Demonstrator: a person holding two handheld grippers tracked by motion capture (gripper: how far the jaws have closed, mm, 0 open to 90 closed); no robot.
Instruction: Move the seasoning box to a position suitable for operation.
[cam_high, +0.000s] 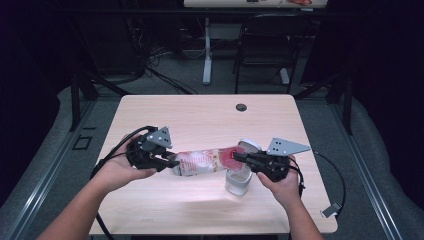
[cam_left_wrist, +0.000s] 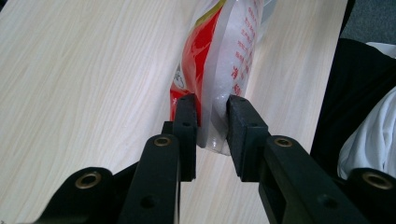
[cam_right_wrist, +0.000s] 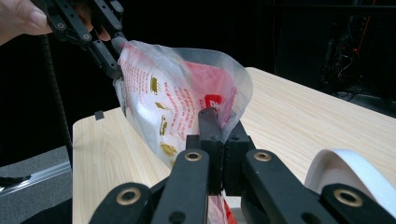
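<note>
Here the red-and-white plastic pouch (cam_high: 202, 162) hangs stretched between both grippers above the near half of the wooden table (cam_high: 200, 112). The left gripper (cam_high: 170, 162) pinches the pouch's left end, its jaws partly closed on the bulging plastic. The right gripper (cam_high: 239, 158) is clamped tight on the pouch's right edge, directly over a small clear container (cam_high: 237, 181) with its white flip lid (cam_high: 250, 145) open.

Bag (cam_left_wrist: 219, 60) cut off by the top edge in the left gripper view — its print too small to read; jar (cam_high: 238, 181) partly hidden behind the right gripper (cam_high: 239, 158) in the high view — its contents cannot be told.
</note>
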